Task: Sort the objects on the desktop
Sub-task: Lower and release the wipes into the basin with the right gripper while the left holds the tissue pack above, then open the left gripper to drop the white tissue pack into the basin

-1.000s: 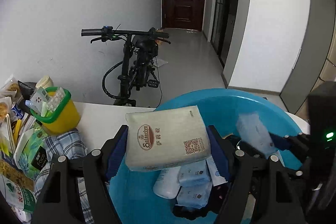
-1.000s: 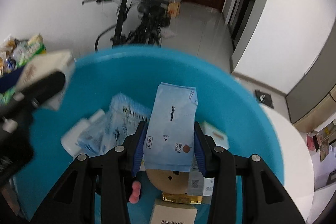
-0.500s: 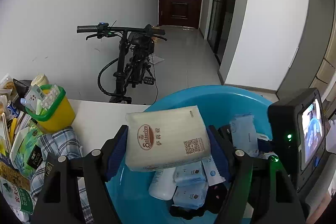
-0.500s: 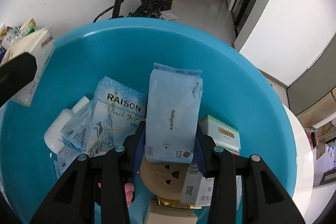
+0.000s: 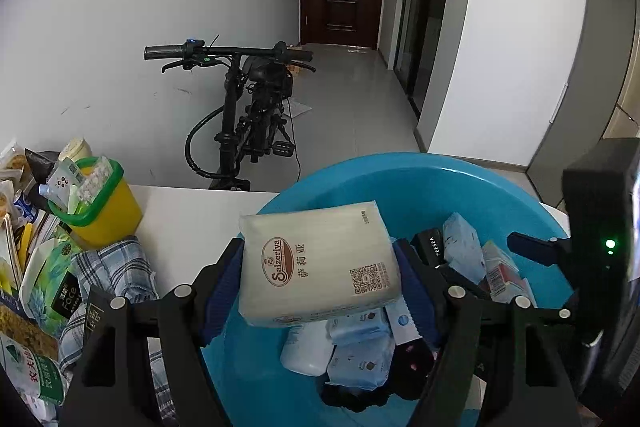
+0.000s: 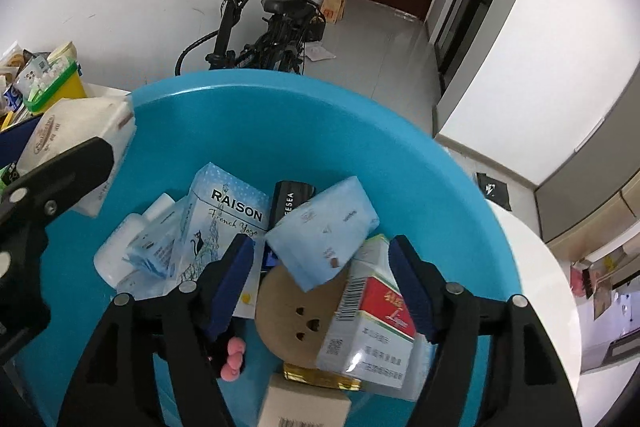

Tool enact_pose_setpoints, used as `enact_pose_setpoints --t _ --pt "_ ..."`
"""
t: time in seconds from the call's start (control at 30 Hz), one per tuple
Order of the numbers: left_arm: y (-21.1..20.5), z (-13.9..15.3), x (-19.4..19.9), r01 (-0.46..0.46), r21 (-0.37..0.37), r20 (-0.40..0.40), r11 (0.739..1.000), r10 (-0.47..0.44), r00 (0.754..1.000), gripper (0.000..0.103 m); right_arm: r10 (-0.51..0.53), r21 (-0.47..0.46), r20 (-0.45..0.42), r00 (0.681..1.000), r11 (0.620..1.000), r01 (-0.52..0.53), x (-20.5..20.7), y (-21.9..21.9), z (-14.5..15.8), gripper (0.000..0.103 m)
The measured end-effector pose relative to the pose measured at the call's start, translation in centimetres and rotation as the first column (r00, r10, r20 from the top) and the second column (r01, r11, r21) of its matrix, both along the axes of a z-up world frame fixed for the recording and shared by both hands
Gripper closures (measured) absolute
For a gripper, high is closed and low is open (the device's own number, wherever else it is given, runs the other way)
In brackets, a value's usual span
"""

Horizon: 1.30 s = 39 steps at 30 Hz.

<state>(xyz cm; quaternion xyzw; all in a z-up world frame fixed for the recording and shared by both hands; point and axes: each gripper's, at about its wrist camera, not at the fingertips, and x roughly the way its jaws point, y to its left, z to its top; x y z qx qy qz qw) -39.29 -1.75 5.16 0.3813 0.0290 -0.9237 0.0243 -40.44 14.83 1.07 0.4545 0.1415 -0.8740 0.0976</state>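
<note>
Right tool point(image 6: 322, 281) jaws just opened, blue pack point(image 6: 322, 231) dropped in basin point(image 6: 260, 99); left tool point(image 5: 320, 281) grips tissue pack point(image 5: 316, 263) over basin, left-side clutter point(image 5: 44, 267) unsorted.

"Saizeriya" in a brown oval, with Chinese characters and a QR code beside it, on cream tissue pack point(image 5: 316, 267).
"RAISON" and script "French Yogo" on pale blue box point(image 6: 224, 223) with cat drawing.
"ZEESEA" in white letters on black box point(image 5: 434, 247); partly hidden in right wrist view.
"face" on green-and-black packet point(image 5: 66, 297).
Barcode and small Chinese print, not legible, on red-and-white box point(image 6: 372, 323).
Red Chinese characters on green-and-white bag point(image 5: 34, 373).
</note>
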Motion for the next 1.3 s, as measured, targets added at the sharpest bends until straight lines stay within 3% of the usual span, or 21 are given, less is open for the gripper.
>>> enact_pose_setpoints --t 0.4,0.77,1.1,1.3 --pt "0.5 0.5 1.1 0.004 -0.01 0.004 1.0 -0.004 1.0 0.028 0.014 -0.008 -0.045 0.999 1.0 -0.015 2.0 0.1 2.0 0.034" --pt "2.6 0.9 2.7 0.033 -0.03 -0.001 0.999 -0.033 0.999 0.028 -0.01 -0.035 -0.066 0.998 0.999 0.007 4.6 2.8 3.1 0.034" --pt "5.6 0.2 1.5 0.073 -0.056 0.033 0.996 -0.071 0.997 0.028 -0.041 -0.043 -0.055 0.998 0.998 0.038 4.4 5.1 2.5 0.034" --pt "7.9 -1.2 0.3 0.127 -0.004 0.092 0.992 -0.126 0.988 0.028 -0.054 -0.049 -0.015 0.998 0.997 0.054 3.8 7.0 1.1 0.034"
